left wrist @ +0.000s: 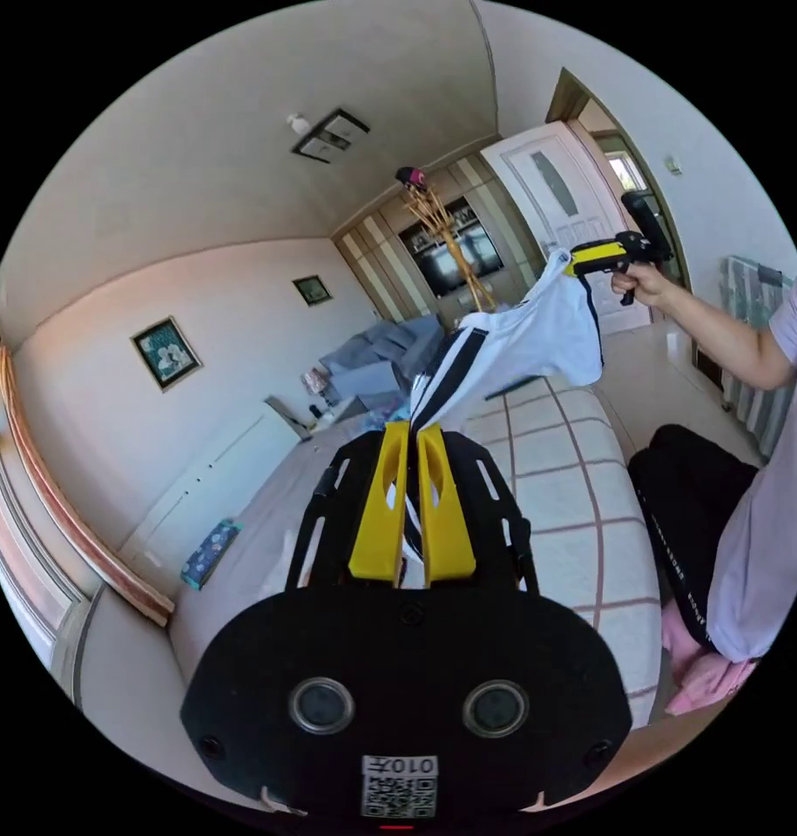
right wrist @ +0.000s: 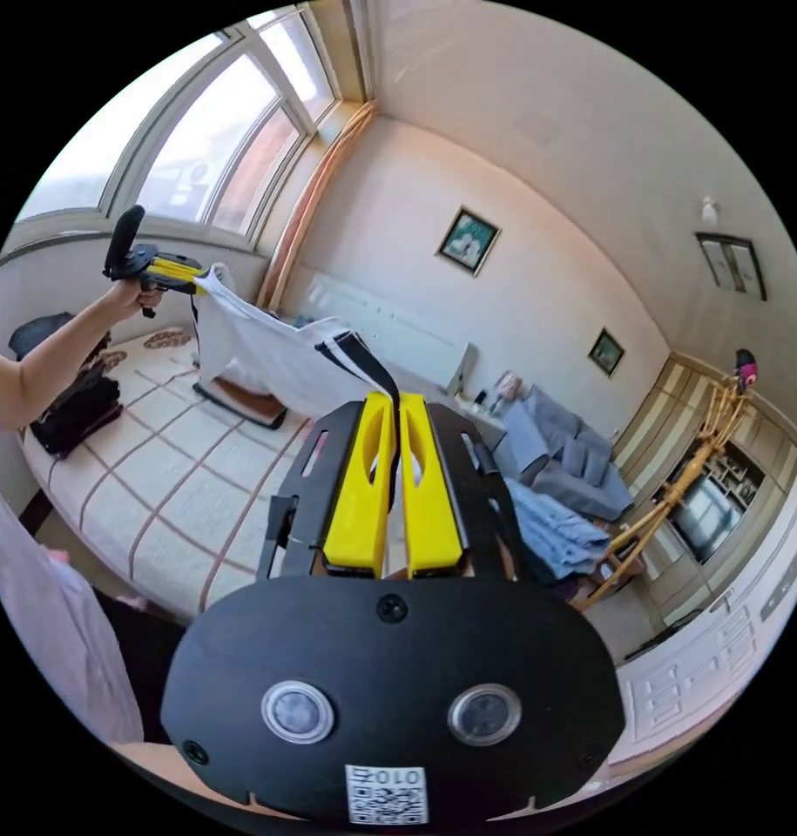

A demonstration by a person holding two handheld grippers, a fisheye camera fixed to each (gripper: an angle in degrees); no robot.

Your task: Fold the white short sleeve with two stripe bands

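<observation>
The white short-sleeve shirt (left wrist: 537, 335) with black stripe bands hangs stretched in the air above the bed (left wrist: 581, 488). In the left gripper view, my left gripper (left wrist: 413, 428) is shut on a striped edge of it. Farther off, a hand holds my right gripper (left wrist: 577, 263), which pinches the shirt's other end. In the right gripper view, my right gripper (right wrist: 396, 398) is shut on a striped band of the shirt (right wrist: 259, 348). The left gripper (right wrist: 198, 280) holds the far end over the checked bed cover (right wrist: 180, 488).
A black garment (left wrist: 685, 496) (right wrist: 71, 401) lies on the bed beside the person, and a pink one (left wrist: 703, 670) by their side. Blue clothes (right wrist: 546, 531), a grey sofa (right wrist: 572, 461) and a wooden coat rack (right wrist: 677, 496) stand beyond the bed. A white door (left wrist: 563, 200) is behind.
</observation>
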